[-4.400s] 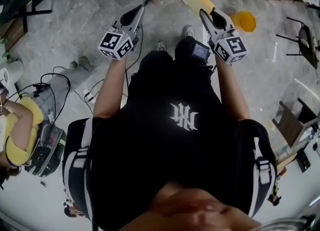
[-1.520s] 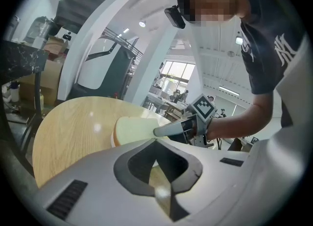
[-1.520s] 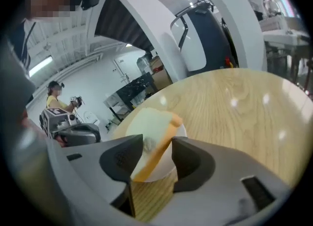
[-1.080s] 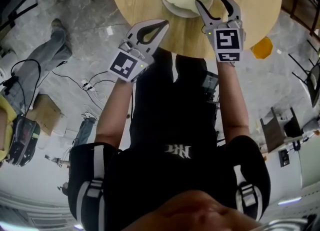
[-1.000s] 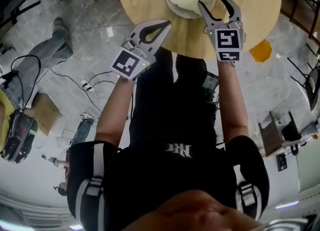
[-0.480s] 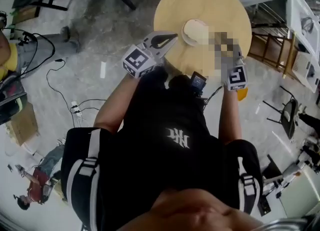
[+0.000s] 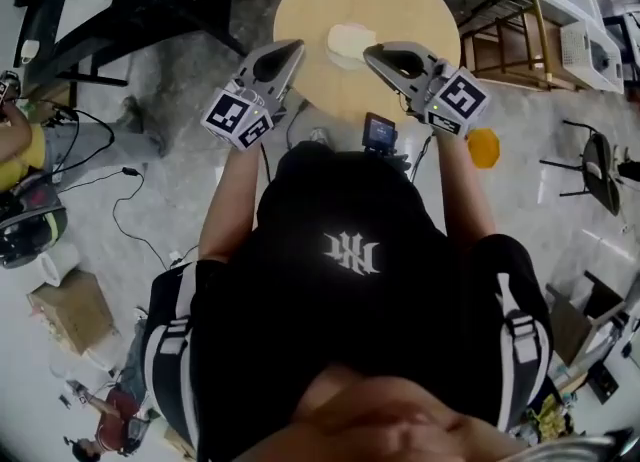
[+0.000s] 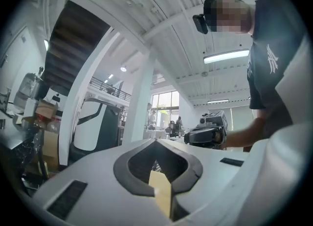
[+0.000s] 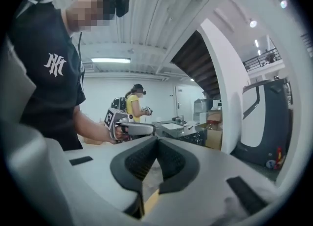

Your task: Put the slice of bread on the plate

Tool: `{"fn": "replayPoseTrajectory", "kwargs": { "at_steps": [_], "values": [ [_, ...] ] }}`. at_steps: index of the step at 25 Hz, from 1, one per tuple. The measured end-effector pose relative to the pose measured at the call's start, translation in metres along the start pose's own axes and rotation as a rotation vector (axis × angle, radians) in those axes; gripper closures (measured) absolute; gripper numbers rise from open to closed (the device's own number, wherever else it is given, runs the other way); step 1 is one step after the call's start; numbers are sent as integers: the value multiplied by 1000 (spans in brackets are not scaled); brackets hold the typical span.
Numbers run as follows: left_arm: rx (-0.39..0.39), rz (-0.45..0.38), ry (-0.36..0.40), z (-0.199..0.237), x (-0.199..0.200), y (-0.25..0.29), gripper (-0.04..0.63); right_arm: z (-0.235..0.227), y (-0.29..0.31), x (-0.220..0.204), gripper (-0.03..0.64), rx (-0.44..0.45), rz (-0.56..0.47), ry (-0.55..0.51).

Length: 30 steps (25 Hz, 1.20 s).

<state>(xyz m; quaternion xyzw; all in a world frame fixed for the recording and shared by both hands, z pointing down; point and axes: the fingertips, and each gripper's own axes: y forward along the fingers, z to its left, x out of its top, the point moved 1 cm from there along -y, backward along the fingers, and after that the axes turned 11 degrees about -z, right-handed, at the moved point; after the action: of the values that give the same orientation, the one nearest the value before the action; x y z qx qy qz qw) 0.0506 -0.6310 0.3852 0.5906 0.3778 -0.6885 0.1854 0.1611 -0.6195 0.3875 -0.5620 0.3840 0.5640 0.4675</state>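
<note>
In the head view a pale slice of bread [image 7: 350, 38] lies on a white plate [image 7: 337, 59] on the round wooden table [image 7: 420, 20]. Both grippers are held high above the table's near edge, apart from the bread. My left gripper [image 7: 297, 45] is shut and empty; its own view shows its tips meeting [image 8: 156, 143] against the room. My right gripper [image 7: 367, 50] has just been closing with nothing between its jaws; its tips now meet [image 9: 157, 139]. Each gripper view shows the other gripper: the right gripper [image 8: 208, 133] and the left gripper [image 9: 129, 128].
An orange object [image 7: 483, 147] lies on the floor right of the table. Wooden furniture [image 7: 500, 30] stands at the right, a dark table [image 7: 110, 0] at the upper left. Cables [image 7: 130, 180] and a cardboard box [image 7: 70, 310] lie on the floor. A person in yellow [image 9: 133, 103] stands beyond.
Both grippers have risen away from the table and plate. The right gripper's jaws, open beside the bread a second ago, are now shut. The bread stays on the plate.
</note>
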Motion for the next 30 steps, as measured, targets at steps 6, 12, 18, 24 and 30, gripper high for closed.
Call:
{"fn": "replayPoseTrajectory", "kwargs": {
  "at_steps": [6,12,18,24,30],
  "values": [
    [33,23,-13,-75,-11,-15,586,56,-73,-7,614,73,-62,93],
    [87,89,-81,-191,-71,-47,586,149,-172,-39,614,186,-132,201],
    [36,224,-136,-279,-109,-85,586,217,-229,-65,614,156,-144,295],
    [-71,172,-115,-315,-90,-75,586,243,-260,-62,614,133,-117,224],
    [-136,113,-85,-338,-62,-93,586,278,-252,-28,614,80,-121,131]
  ]
}}
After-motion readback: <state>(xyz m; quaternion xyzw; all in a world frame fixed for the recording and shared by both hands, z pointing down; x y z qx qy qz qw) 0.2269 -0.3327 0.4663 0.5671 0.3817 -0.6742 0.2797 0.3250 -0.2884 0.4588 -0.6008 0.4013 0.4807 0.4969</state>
